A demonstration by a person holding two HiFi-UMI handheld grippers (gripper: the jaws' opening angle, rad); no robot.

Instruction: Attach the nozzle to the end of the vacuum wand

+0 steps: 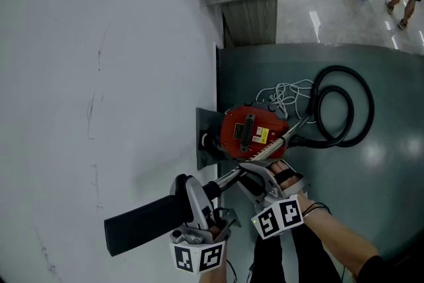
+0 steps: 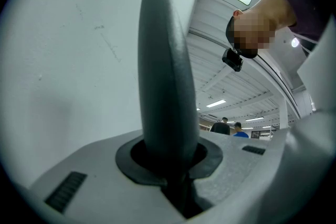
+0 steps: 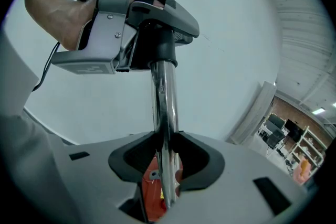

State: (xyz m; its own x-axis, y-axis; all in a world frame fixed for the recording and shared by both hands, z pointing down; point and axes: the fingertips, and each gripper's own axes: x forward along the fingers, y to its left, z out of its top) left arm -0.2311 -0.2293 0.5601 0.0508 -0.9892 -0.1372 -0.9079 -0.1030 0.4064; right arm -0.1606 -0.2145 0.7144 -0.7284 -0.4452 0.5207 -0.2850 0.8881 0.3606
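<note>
far left: black nozzle (image 1: 142, 225), projecting out in front of the white wall (image 1: 99, 76). clamped near its collar by left gripper (image 1: 193, 203), pads pressed on the dark body, which fills the notch in the left gripper view. next to the right: nozzle collar meets the end of the chrome vacuum wand (image 1: 228, 177); appears slid over the tube end, with no gap visible in the right gripper view. further right: right gripper (image 1: 264, 183), clenched on the wand shaft, tube pinched in the pad notch. beyond: red canister (image 1: 252, 132) and black hose (image 1: 341, 113) on the grey floor. judged status: joining largely done. remaining: confirm full seating, then release both grips.
</note>
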